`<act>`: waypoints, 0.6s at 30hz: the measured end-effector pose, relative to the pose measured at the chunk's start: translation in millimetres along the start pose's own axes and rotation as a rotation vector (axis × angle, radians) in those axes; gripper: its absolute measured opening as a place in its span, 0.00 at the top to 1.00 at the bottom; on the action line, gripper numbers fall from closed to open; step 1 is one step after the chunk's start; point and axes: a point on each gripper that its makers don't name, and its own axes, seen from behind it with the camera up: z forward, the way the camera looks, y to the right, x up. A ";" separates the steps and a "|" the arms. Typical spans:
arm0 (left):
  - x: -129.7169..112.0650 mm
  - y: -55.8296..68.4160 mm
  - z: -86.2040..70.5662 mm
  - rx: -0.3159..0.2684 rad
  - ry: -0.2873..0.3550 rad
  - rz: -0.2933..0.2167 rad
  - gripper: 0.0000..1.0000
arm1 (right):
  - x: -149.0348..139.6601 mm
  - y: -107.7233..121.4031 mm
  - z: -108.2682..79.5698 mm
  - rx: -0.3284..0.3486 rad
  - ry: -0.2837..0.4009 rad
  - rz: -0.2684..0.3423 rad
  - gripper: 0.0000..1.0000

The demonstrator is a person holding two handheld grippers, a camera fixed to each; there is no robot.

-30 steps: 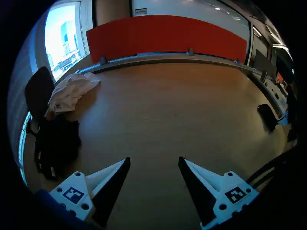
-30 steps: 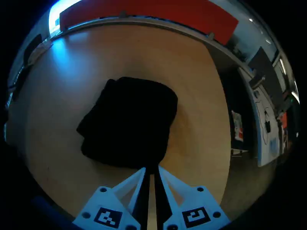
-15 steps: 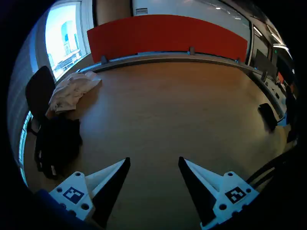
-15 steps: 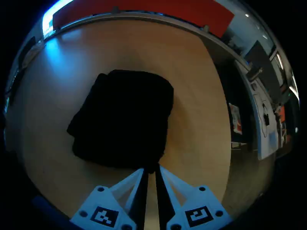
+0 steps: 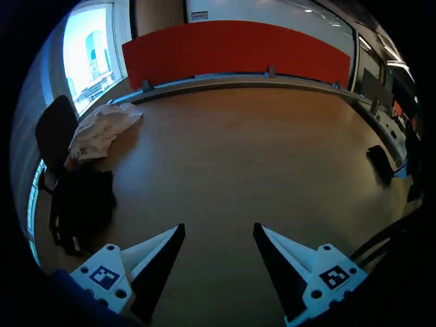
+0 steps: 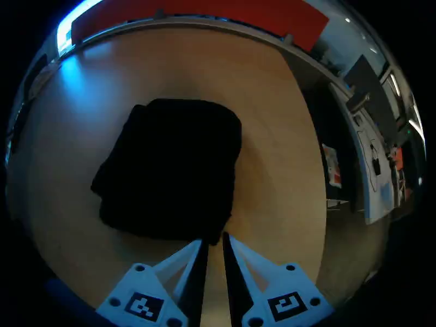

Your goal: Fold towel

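Noting black towel (image 6: pixel 171 169) flat on wooden surface (image 6: pixel 272 163), near-square, directly ahead of right tongs (image 6: pixel 213 238). Tips at its near edge. Tongs almost together, thin slit between; grip on hem cannot tell. Left tongs (image 5: pixel 218 225) wide apart over bare wood. Right judged nearer.

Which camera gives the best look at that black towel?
The right gripper view: the black towel lies whole and centred on the wooden table, just ahead of its jaws. The left gripper view looks elsewhere, across the table toward a pale cloth heap.
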 end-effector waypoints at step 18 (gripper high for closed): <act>5.2 0.7 2.0 -0.008 0.004 0.003 0.07 | -2.3 12.5 -9.8 -0.053 0.023 0.006 0.33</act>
